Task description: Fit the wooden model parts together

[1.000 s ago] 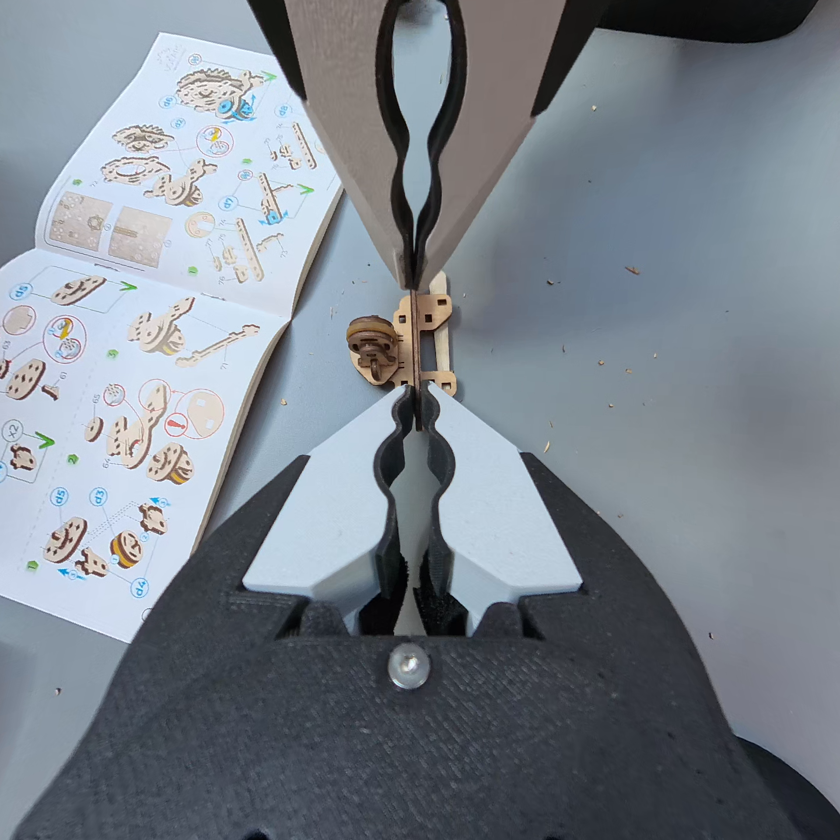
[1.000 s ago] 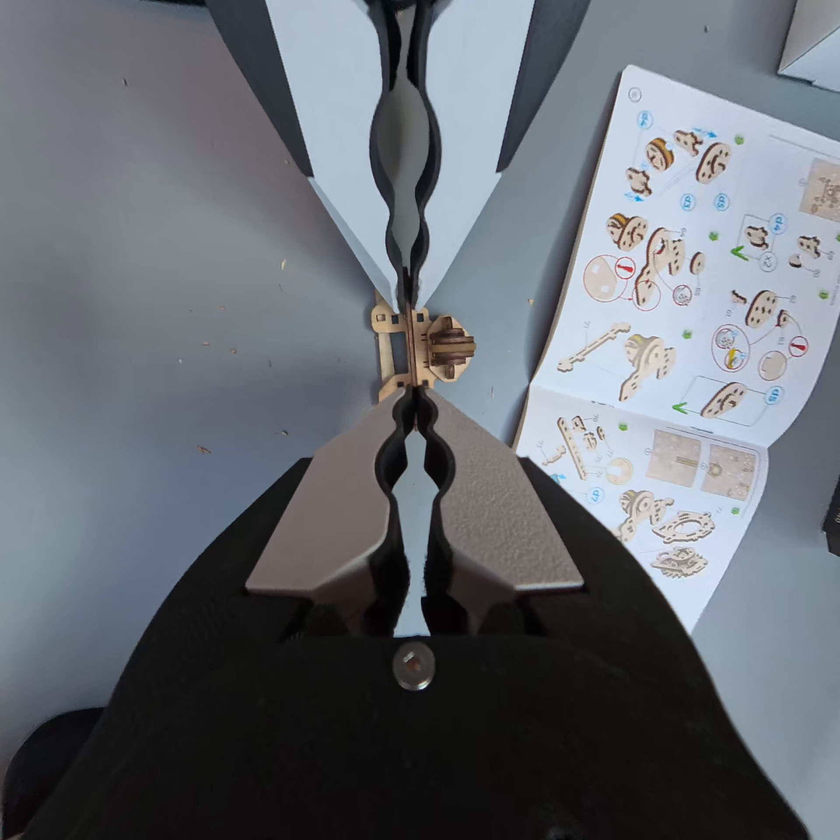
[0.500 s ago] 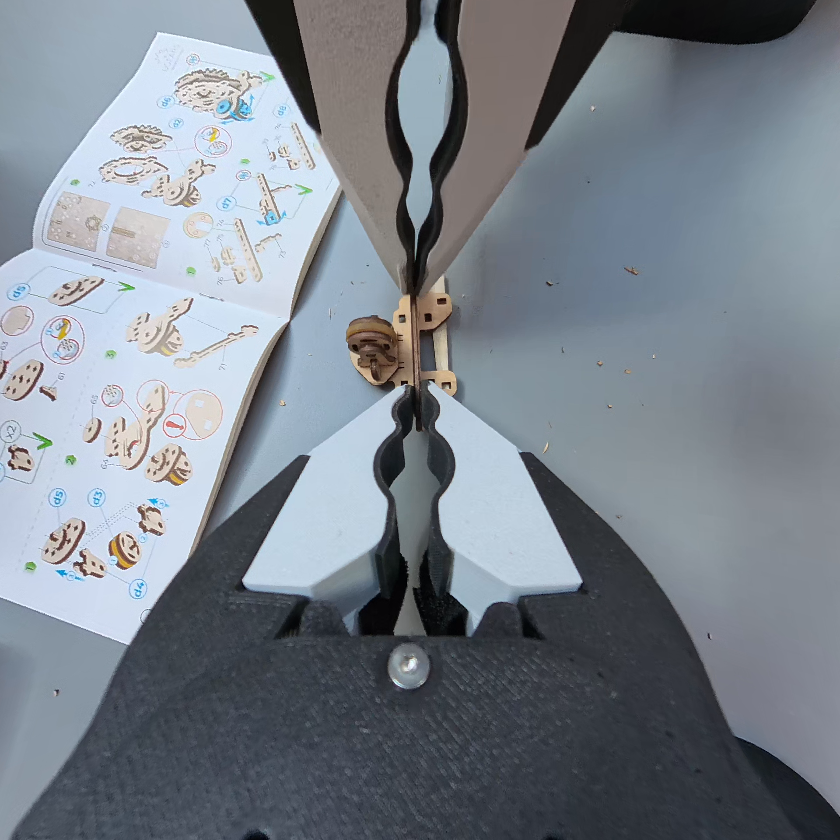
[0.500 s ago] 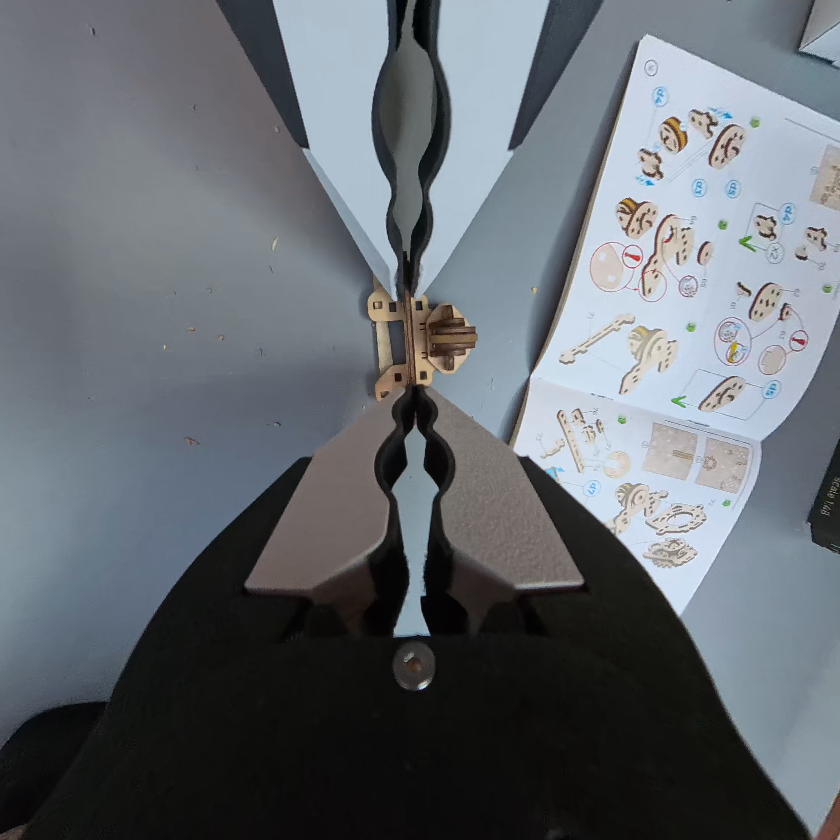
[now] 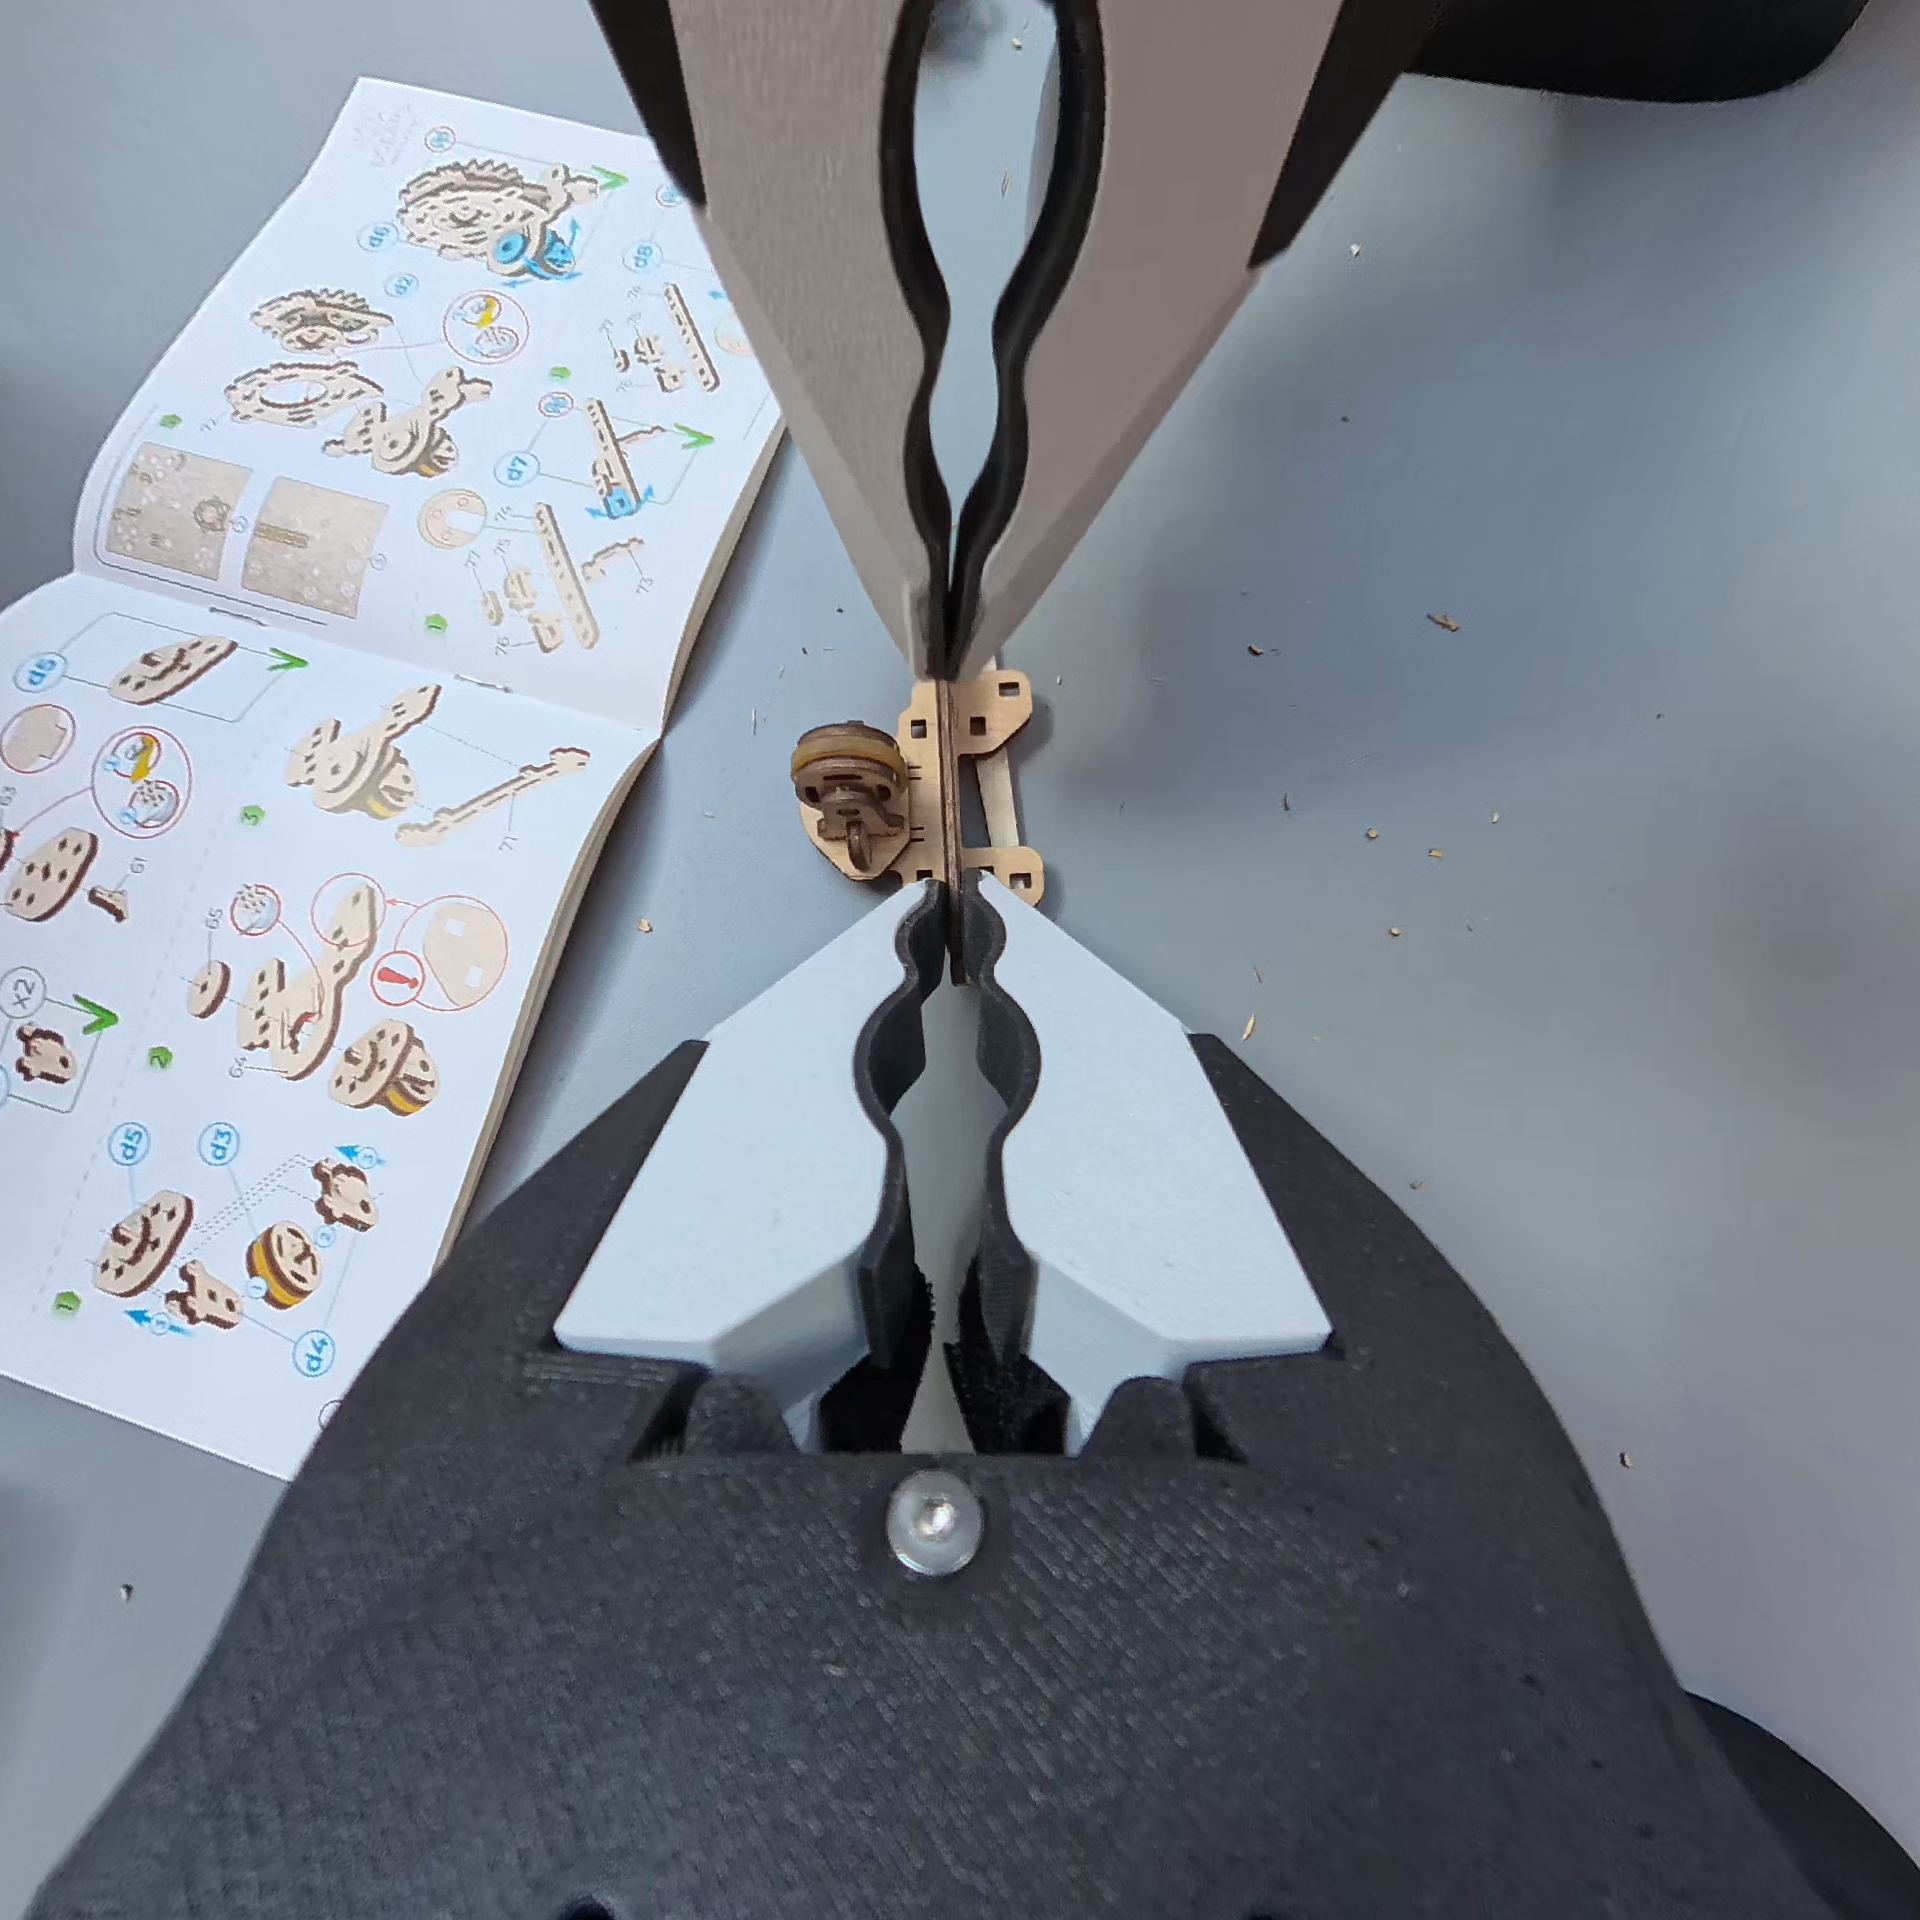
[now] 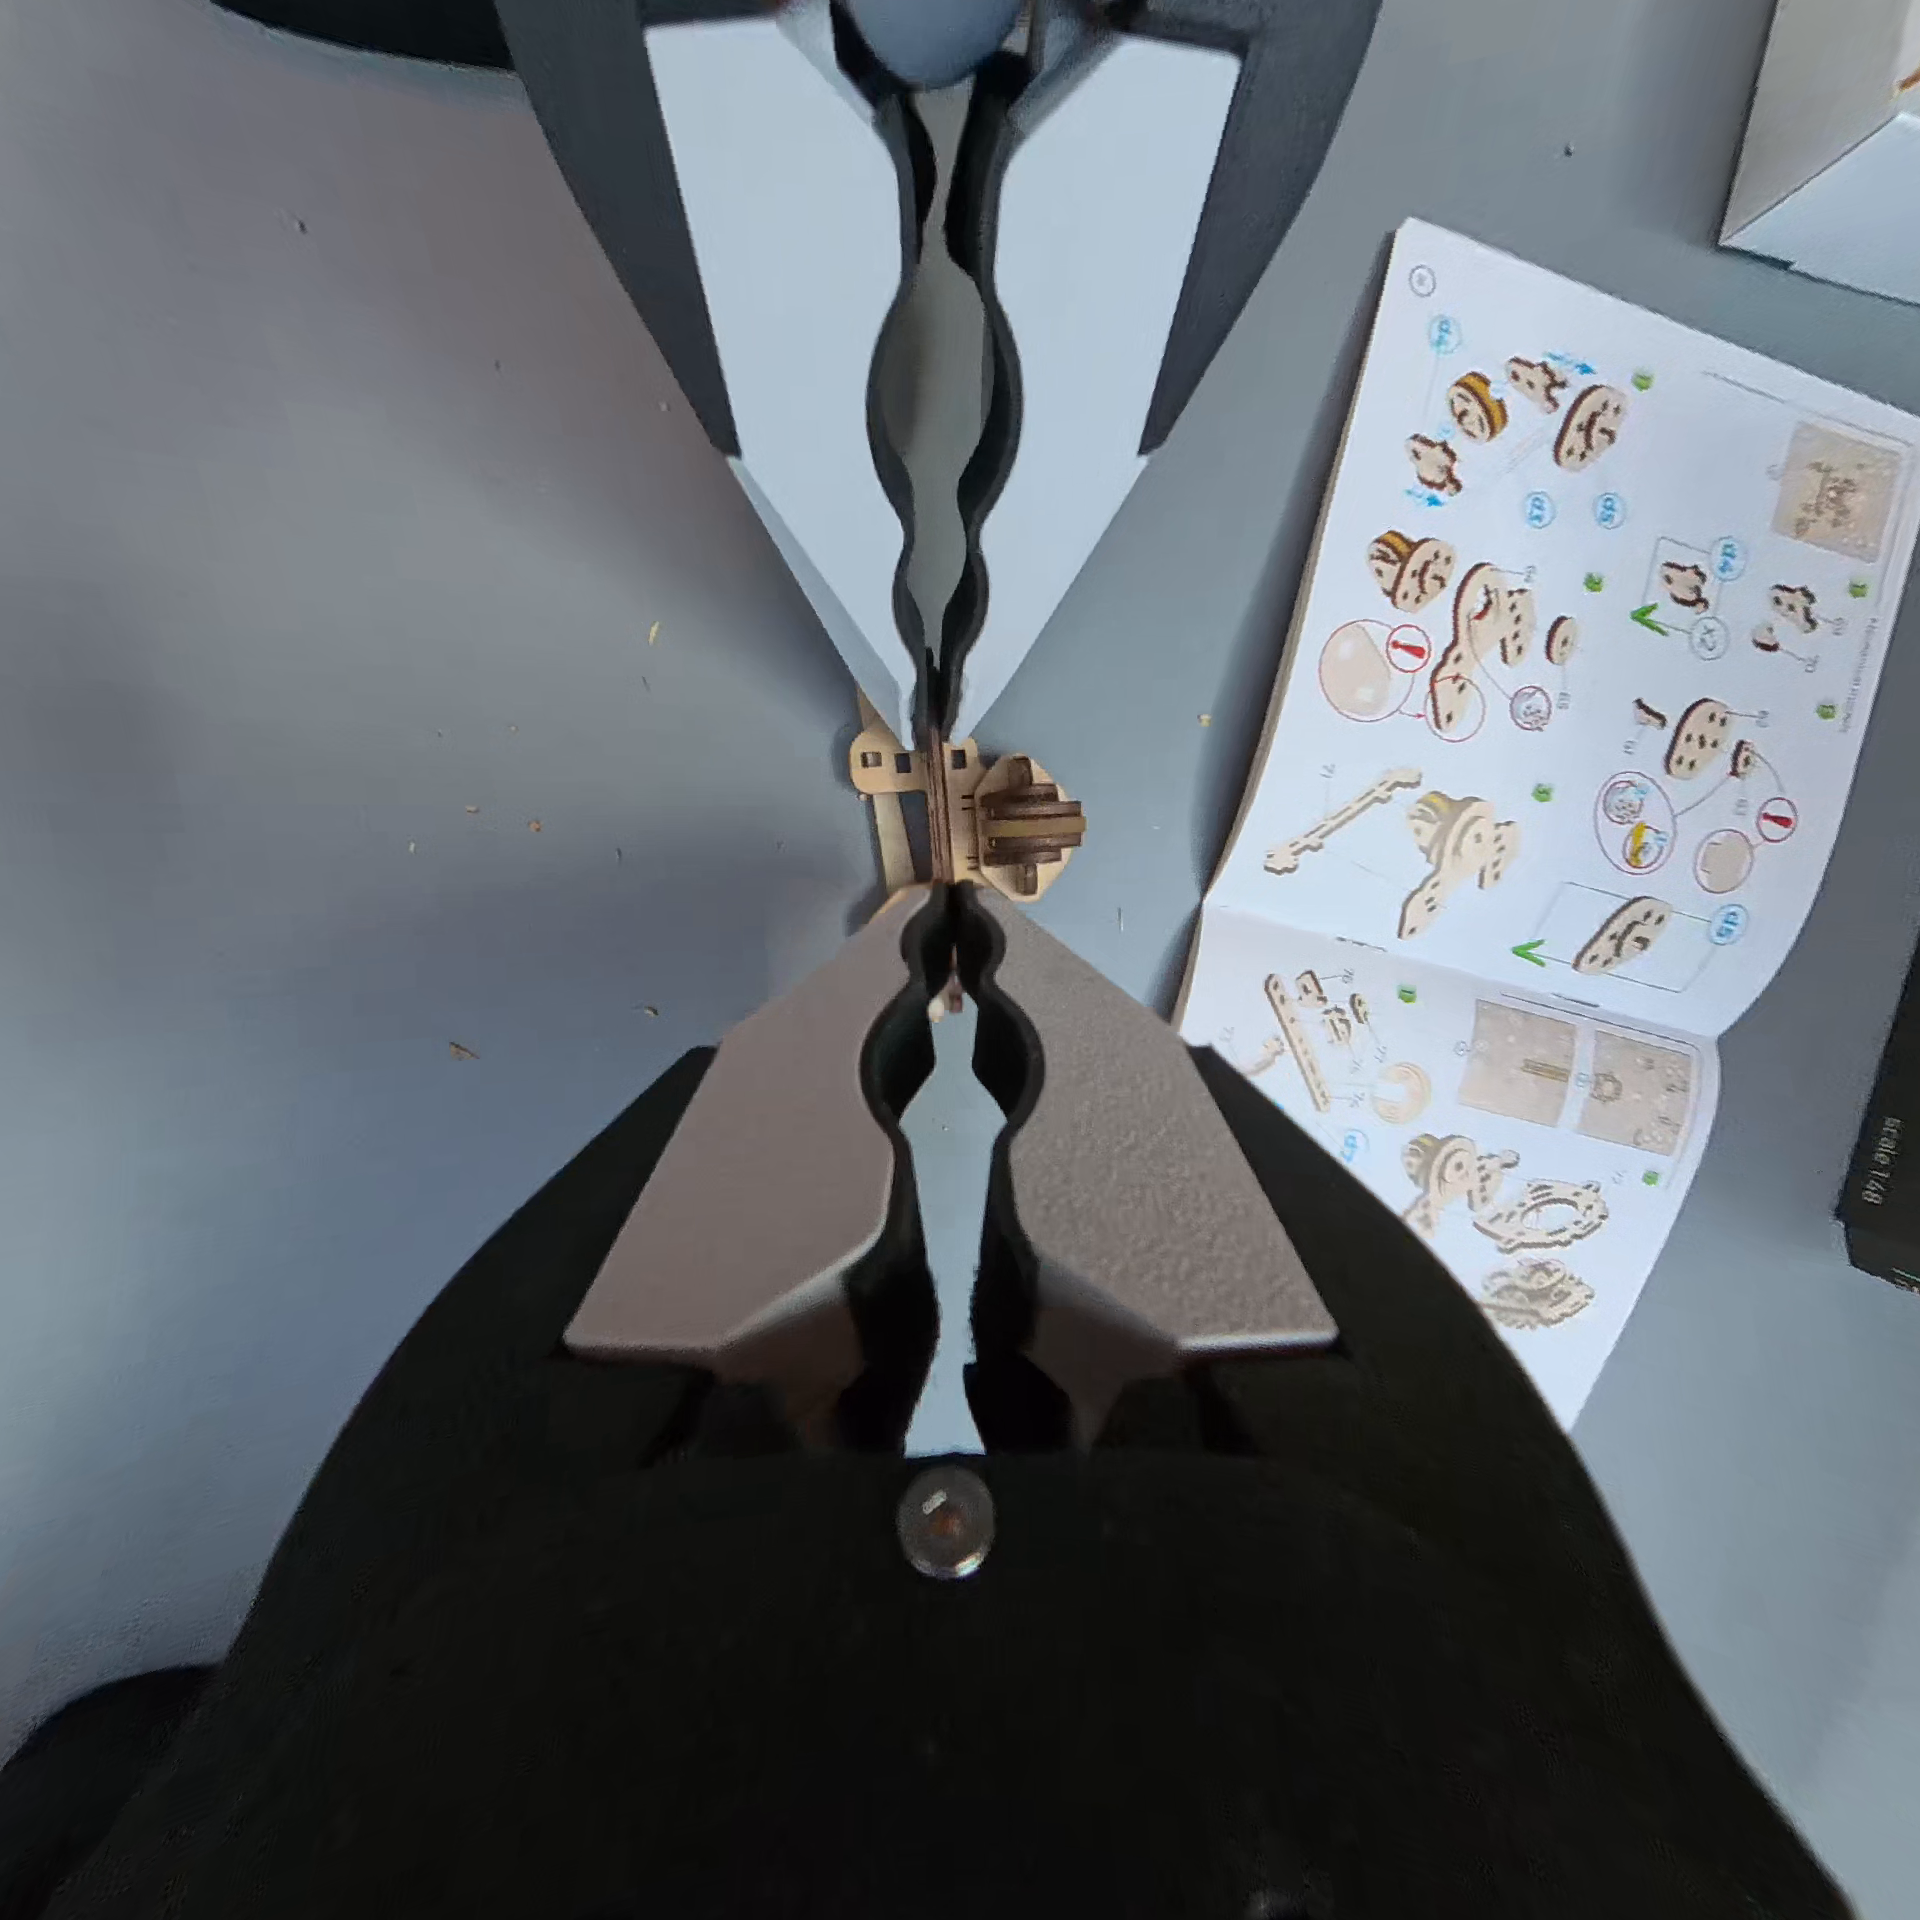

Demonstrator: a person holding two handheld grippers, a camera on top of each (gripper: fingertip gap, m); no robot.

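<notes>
A small wooden model assembly (image 5: pixel 935 795) of thin plates with a round geared knob (image 5: pixel 844 790) on one side hangs in the air between my two grippers. My left gripper (image 5: pixel 948 914), with pale blue fingers, is shut on its near edge. My right gripper (image 5: pixel 943 649), with grey-brown fingers, comes from the opposite side and is shut on the far edge. In the right wrist view the assembly (image 6: pixel 961 821) sits between my right gripper (image 6: pixel 948 914) below and the left gripper (image 6: pixel 935 707) above, the knob (image 6: pixel 1029 821) pointing right.
An open instruction booklet (image 5: pixel 312 727) lies on the grey table (image 5: pixel 1507 779) left of the grippers; it also shows in the right wrist view (image 6: pixel 1558 831). A white box (image 6: pixel 1829 145) and a dark box (image 6: pixel 1886 1195) sit at the right edge. Wood crumbs dot the table.
Both grippers keep their hold on the assembly. The right wrist view has shifted and blurred a little, with the booklet sliding in the frame; the left wrist view is nearly unchanged.
</notes>
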